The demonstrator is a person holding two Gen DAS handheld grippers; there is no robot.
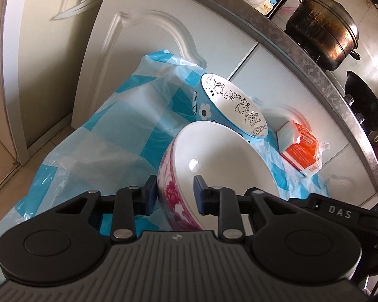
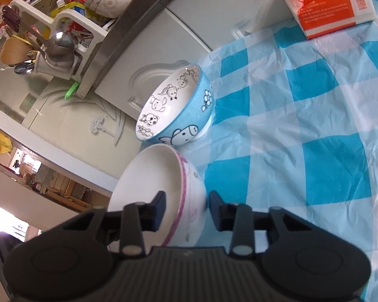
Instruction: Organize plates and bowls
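A white bowl with pink flowers on its outside [image 1: 226, 158] stands on a blue-and-white checked plastic cloth [image 1: 128, 115]. My left gripper [image 1: 175, 193] straddles its near left wall, one pad outside and one inside, shut on it. In the right wrist view the same bowl [image 2: 148, 176] shows a pink rim line. My right gripper [image 2: 187, 207] straddles its right wall in the same way, shut on it. Just beyond stands a blue bowl with cartoon animals drawn inside [image 1: 234, 105] [image 2: 179, 108], apart from both grippers.
An orange-and-white packet [image 1: 302, 151] [image 2: 327, 2] lies on the cloth [image 2: 302, 125] at the far right. White cabinet doors [image 1: 143, 58] rise behind the bowls. On the counter above sit a steel pot [image 1: 322, 27], a black wok [image 1: 365, 108] and a utensil rack [image 2: 63, 32].
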